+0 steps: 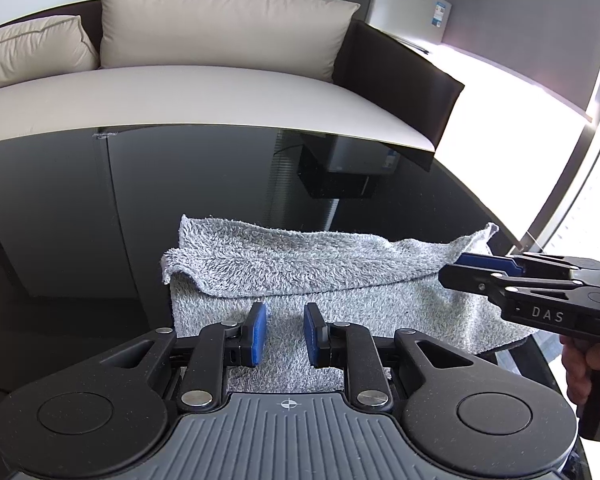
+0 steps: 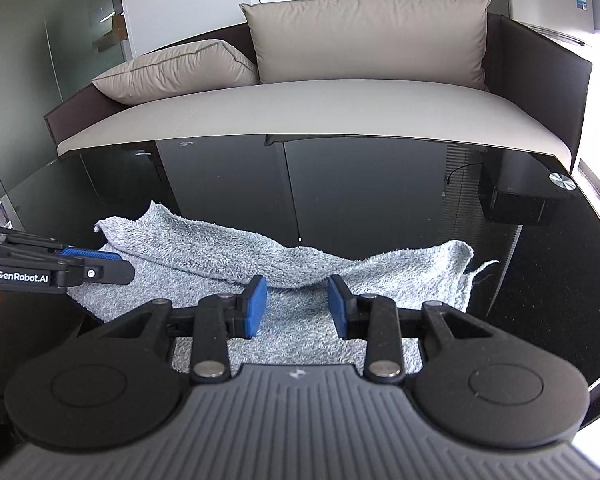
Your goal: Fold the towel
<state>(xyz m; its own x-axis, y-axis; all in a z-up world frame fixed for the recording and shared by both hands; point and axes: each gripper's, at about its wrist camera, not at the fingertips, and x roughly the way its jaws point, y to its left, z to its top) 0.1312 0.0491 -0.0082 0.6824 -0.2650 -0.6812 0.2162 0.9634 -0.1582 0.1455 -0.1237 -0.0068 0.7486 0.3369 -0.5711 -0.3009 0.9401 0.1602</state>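
A grey terry towel (image 1: 300, 260) lies on the black glass table (image 1: 80, 208), its far half folded loosely toward me over the near half, with a rumpled fold line. My left gripper (image 1: 285, 320) is open over the towel's near left part, nothing between its blue pads. From the right side my right gripper (image 1: 456, 268) reaches in over the towel's right end. In the right wrist view the towel (image 2: 220, 252) spreads ahead, and the right gripper (image 2: 297, 300) hangs open just above its near layer. The left gripper (image 2: 120, 266) shows at the left, over the towel's left end.
A sofa with beige cushions (image 1: 220, 24) stands right behind the table's far edge. A silver mini fridge (image 1: 408, 4) sits at the back right. A round metal disc (image 2: 562, 181) is set in the table's far right corner. A hand (image 1: 580, 364) holds the right gripper's handle.
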